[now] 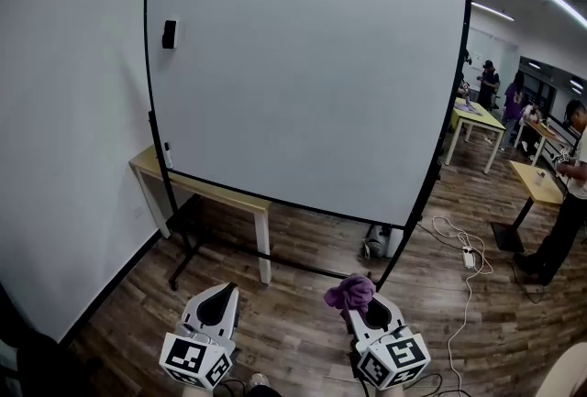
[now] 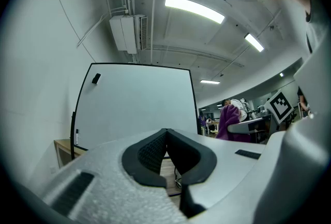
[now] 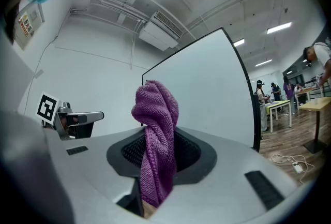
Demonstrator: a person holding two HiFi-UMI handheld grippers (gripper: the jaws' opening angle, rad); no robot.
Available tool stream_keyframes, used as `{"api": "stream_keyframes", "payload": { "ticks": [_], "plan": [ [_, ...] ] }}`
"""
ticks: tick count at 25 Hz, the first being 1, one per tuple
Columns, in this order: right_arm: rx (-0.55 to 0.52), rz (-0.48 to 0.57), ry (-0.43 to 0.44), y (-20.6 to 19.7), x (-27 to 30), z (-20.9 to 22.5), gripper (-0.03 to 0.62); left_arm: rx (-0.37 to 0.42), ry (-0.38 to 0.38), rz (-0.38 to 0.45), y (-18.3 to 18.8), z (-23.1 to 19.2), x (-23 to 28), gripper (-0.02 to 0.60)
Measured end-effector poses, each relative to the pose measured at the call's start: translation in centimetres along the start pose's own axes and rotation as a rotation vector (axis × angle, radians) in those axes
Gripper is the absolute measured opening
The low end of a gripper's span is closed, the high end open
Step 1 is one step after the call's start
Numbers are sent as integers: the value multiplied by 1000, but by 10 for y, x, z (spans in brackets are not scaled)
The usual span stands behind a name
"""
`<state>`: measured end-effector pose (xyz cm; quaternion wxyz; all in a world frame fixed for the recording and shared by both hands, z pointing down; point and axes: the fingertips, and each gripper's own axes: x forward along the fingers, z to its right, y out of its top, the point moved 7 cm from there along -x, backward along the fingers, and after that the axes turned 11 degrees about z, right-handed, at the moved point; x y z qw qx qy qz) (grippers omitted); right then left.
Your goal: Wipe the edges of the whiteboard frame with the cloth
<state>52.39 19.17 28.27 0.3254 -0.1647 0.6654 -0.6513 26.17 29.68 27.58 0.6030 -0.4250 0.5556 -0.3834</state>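
Observation:
The whiteboard point(image 1: 312, 83) stands upright on a wheeled stand ahead of me, with a thin black frame point(image 1: 458, 93) around it. It also shows in the left gripper view as the whiteboard point(image 2: 134, 106) and in the right gripper view as the whiteboard point(image 3: 207, 93). My right gripper point(image 1: 359, 302) is low and short of the board's bottom right corner, shut on a bunched purple cloth point(image 1: 350, 292). The cloth point(image 3: 155, 130) sticks up from between the jaws of the right gripper point(image 3: 158, 137). My left gripper point(image 1: 223, 292) hangs beside it, shut and empty, the same left gripper point(image 2: 166, 134) pointing at the board.
A black eraser point(image 1: 169, 34) sticks to the board's upper left and a marker point(image 1: 167, 155) sits at its lower left edge. A wooden table point(image 1: 147, 164) stands behind the board by the wall. Cables point(image 1: 459, 248) lie on the floor at right, near tables and people point(image 1: 569, 193).

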Motion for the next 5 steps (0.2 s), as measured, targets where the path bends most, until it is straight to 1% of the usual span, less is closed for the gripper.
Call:
{"api": "stream_keyframes", "payload": {
  "ticks": [5],
  "plan": [
    [-1, -1, -8, 1, -1, 3, 106, 3, -3, -2, 1, 2, 4, 17]
  ]
}}
